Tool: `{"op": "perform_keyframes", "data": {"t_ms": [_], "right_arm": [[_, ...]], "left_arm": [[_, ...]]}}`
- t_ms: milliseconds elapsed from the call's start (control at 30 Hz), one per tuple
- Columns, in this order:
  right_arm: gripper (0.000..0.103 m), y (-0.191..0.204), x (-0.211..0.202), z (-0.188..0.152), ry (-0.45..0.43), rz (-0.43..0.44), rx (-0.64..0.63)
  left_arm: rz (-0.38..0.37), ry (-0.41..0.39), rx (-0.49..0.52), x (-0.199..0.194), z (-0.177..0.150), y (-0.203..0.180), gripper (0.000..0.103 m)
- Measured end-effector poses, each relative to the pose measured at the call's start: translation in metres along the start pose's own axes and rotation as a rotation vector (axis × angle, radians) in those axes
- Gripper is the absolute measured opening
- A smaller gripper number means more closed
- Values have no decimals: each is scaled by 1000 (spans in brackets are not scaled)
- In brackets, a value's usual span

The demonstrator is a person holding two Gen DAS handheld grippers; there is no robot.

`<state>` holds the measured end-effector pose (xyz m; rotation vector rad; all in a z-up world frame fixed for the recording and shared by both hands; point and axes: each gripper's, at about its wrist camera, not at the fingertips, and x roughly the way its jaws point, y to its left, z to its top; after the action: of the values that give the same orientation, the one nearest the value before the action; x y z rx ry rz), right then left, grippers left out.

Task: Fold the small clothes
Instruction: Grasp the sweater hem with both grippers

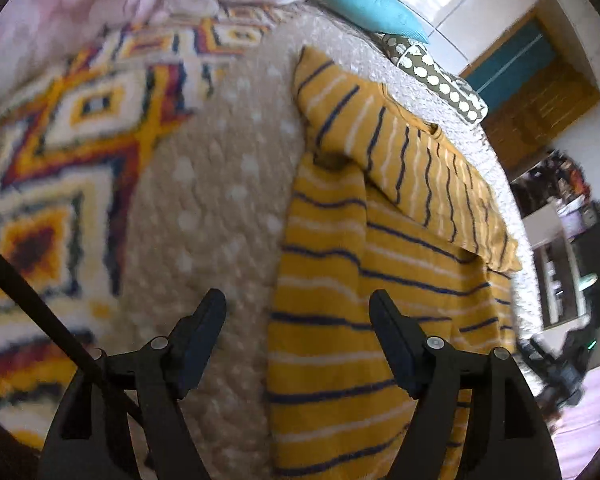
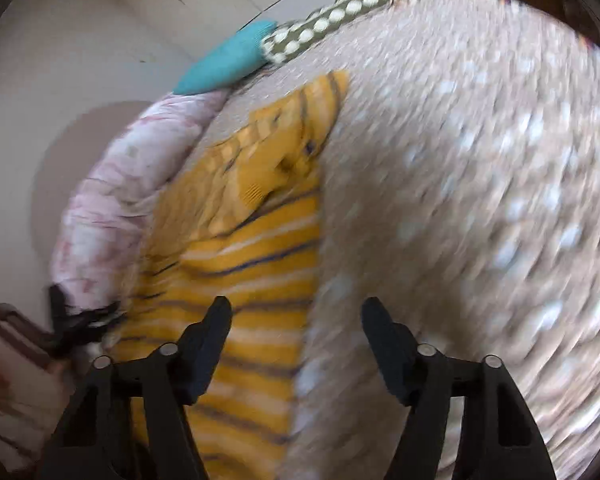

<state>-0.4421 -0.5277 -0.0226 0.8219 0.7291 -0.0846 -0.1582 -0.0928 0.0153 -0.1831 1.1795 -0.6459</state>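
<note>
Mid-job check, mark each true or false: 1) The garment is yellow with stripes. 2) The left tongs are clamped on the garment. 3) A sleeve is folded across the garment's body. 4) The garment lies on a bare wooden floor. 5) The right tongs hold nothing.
1) True: the yellow striped top has dark blue and white stripes.
2) False: the left tongs stand open, nothing pinched between them.
3) True: the sleeve lies folded over the body.
4) False: it lies on a beige dotted blanket.
5) True: the right tongs are open and empty, above the top's edge.
</note>
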Motion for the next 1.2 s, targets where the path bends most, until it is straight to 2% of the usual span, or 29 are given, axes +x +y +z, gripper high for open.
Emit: {"op": "perform_keyframes", "data": {"t_ms": [100, 200, 300, 433, 633, 800, 1000, 1067, 1100, 1133, 1167, 1200], "right_arm": [[66, 1, 1, -22, -17, 3, 2], [66, -4, -2, -36, -13, 113, 88], [65, -2, -2, -51, -5, 171, 119], [65, 9, 2, -72, 49, 300, 143], [63, 22, 4, -93, 65, 317, 112], [55, 34, 6, -111, 93, 307, 106], [53, 43, 10, -125, 103, 301, 112], [41, 44, 12, -129, 100, 269, 111], [23, 44, 12, -130, 99, 246, 114], [12, 44, 14, -132, 103, 219, 124], [11, 43, 13, -133, 101, 210, 128], [10, 45, 10, -130, 92, 198, 116]], "left_arm": [[-73, -19, -43, -2, -14, 2, 73], [-180, -11, -52, -7, -34, 0, 73], [-233, -15, -40, -17, -58, -8, 72], [-319, -3, -66, -29, -87, -14, 63], [-426, 30, -144, -31, -120, -13, 62], [-378, 17, -110, -32, -138, -22, 62], [-337, 3, -119, -30, -144, -25, 62], [-316, -2, -114, -31, -146, -27, 59], [-276, 3, -110, -32, -145, -29, 52], [-224, 12, -103, -32, -143, -31, 23], [-181, 23, -97, -34, -140, -28, 8], [-158, 26, -102, -37, -135, -26, 8]]}}
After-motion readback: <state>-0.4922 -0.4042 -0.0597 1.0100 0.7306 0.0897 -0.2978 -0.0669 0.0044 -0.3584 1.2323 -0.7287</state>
